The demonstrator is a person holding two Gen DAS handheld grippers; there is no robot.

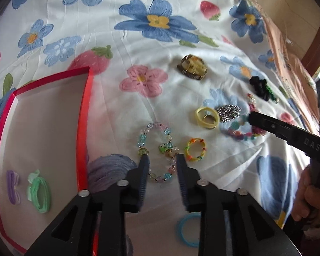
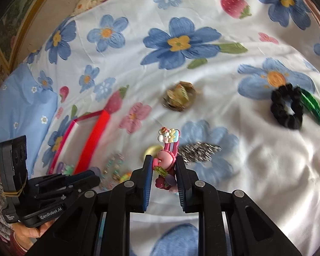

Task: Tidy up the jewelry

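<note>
At lower centre, our right gripper [image 2: 163, 166] pinches the pink cartoon-charm hair clip [image 2: 167, 153] while our left gripper [image 1: 162, 164] gapes empty over the pastel glass-bead bracelet [image 1: 157, 151], which could snag.

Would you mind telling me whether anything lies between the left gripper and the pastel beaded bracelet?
Nothing visible does: the left gripper is open directly over the beaded bracelet on the floral sheet, its fingers straddling the near part of the loop.

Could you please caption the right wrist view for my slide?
Right tool grips a pink cartoon-charm hair clip above the floral bedsheet.
</note>
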